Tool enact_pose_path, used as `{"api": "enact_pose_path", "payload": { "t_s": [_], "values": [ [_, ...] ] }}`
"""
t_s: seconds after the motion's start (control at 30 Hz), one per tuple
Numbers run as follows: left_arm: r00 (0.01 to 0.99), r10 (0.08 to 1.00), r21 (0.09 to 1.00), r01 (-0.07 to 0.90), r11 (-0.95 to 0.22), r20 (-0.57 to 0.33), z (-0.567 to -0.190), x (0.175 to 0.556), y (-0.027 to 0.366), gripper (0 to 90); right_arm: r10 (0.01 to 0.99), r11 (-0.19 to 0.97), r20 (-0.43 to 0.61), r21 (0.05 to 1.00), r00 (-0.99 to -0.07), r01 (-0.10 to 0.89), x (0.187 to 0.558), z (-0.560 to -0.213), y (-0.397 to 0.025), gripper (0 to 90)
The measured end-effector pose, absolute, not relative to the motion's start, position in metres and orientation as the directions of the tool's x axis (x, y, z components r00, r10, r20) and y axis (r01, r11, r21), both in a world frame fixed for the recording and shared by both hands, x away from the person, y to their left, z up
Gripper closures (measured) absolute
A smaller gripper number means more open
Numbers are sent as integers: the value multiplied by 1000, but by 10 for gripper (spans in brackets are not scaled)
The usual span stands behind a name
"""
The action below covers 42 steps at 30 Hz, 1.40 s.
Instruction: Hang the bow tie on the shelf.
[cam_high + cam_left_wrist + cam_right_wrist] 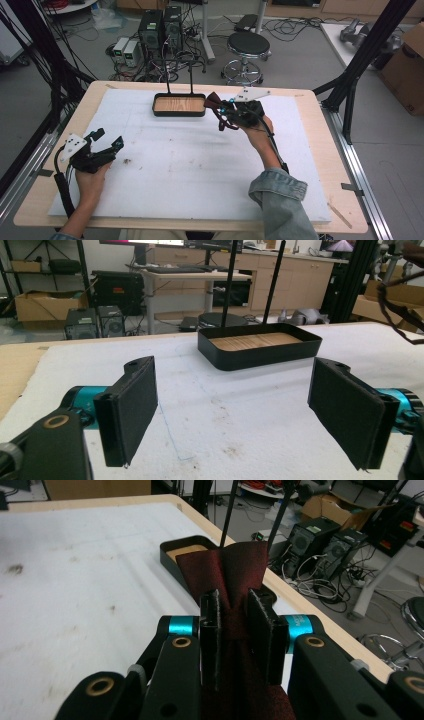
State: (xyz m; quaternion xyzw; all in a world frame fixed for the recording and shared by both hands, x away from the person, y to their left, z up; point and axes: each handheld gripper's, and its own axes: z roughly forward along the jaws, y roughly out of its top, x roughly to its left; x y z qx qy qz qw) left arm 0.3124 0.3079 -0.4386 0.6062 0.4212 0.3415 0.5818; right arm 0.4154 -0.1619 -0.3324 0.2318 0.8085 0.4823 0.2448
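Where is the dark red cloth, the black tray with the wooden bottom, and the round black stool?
Dark red cloth [235,565], right gripper view, on its fanned end above the jaws.
Black tray with wooden bottom [179,113], high view, on its near wall.
Round black stool [248,43], high view, on its seat.

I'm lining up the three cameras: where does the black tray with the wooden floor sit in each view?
High view: black tray at top centre, left of the right gripper.
Left gripper view: upper centre, beyond the open jaws.
Right gripper view: middle, partly hidden behind the dark red cloth.
Shared landmark: two thin black rods rising from the tray.
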Motion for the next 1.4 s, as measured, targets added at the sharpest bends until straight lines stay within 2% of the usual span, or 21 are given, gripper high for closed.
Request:
{"api": "enact_pose_path", "payload": {
  "t_s": [0.23, 0.47, 0.83, 1.4],
  "values": [
    [416, 906, 993, 112, 37, -80, -439, 313, 308, 204, 604, 381, -152, 917, -782, 116, 437, -322, -135, 758],
    [416, 905, 993, 114, 41, -85, -439, 313, 309, 203, 593, 383, -157, 918, -790, 105, 449, -315, -120, 759],
    [414, 905, 992, 116, 49, -93, -439, 313, 310, 204, 598, 341, -161, 938, -786, 68, 466, -306, -123, 760],
    [416, 905, 992, 115, 50, -94, -439, 314, 310, 204, 612, 301, -134, 951, -779, 73, 479, -303, -127, 761]
  ]
}}
